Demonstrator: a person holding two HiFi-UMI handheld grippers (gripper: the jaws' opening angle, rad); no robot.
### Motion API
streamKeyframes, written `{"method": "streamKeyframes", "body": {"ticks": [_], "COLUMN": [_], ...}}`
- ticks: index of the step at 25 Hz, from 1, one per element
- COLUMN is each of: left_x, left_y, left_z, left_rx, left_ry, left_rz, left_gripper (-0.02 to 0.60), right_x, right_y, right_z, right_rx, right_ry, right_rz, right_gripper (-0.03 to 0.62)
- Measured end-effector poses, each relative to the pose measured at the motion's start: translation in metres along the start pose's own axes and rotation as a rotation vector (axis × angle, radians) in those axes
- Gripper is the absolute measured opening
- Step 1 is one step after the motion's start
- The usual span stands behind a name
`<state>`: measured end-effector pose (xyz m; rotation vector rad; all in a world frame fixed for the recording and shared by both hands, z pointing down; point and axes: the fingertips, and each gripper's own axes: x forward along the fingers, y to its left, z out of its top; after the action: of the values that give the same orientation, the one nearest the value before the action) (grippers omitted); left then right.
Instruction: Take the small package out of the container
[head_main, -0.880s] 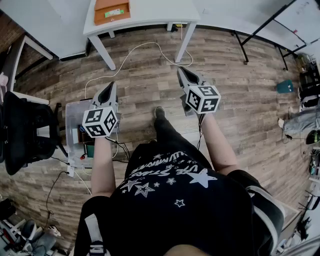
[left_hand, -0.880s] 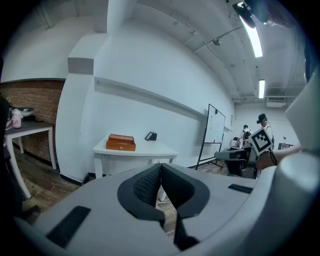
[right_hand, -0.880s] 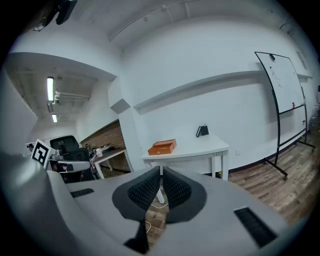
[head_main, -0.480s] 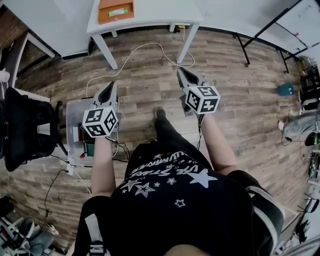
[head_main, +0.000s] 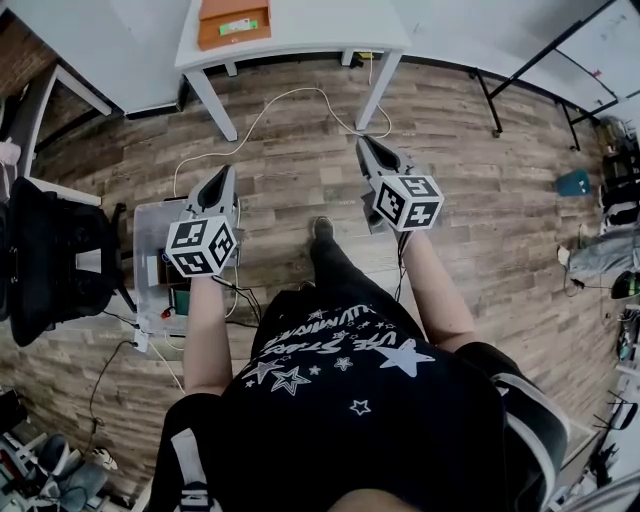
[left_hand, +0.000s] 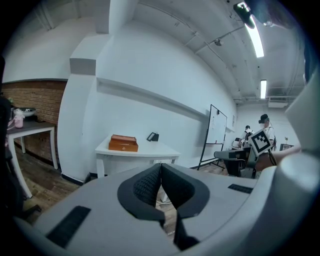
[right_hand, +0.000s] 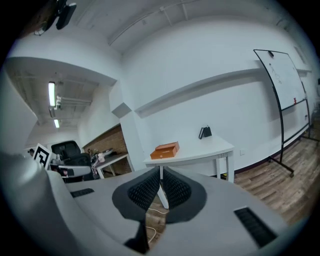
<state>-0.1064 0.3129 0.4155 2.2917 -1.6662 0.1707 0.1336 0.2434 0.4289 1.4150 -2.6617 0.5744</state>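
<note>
An orange-brown box, the container (head_main: 234, 21) (left_hand: 123, 143) (right_hand: 165, 150), sits shut on a white table (head_main: 330, 25) across the room; the small package is not visible. My left gripper (head_main: 221, 178) (left_hand: 161, 172) is held at waist height, far short of the table, jaws shut with nothing between them. My right gripper (head_main: 366, 148) (right_hand: 160, 176) hangs level with it on the other side, also shut and empty. Both point towards the table.
Wood-plank floor lies between me and the table, with a white cable (head_main: 262, 110) looping across it. A clear plastic bin (head_main: 152, 235) of electronics and a black office chair (head_main: 45, 255) stand at my left. A whiteboard stand (right_hand: 285, 95) is at the right.
The view has crept slightly forward towards the table. Both grippers keep their pose and stay shut.
</note>
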Motion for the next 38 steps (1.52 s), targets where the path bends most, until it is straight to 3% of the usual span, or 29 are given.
{"method": "streamKeyframes", "body": {"ticks": [8, 24, 38], "left_x": [0.053, 0.236, 0.285], "left_y": [0.018, 0.064, 0.065], "left_z": [0.013, 0.076, 0.088], "left_rx": [-0.008, 0.013, 0.020], "left_ry": [0.012, 0.040, 0.048], "left_rz": [0.002, 0.058, 0.099], "left_gripper": [0.020, 0.020, 0.020], "right_x": [0.046, 0.216, 0.241], "right_y": [-0.035, -0.149, -0.196], "right_z": [0.014, 0.090, 0.099], "right_rx": [0.006, -0.011, -0.006], "right_ry": [0.013, 0.049, 0.087], "right_rz": [-0.003, 0.052, 0.073], "right_gripper": [0.052, 0.052, 0.052]}}
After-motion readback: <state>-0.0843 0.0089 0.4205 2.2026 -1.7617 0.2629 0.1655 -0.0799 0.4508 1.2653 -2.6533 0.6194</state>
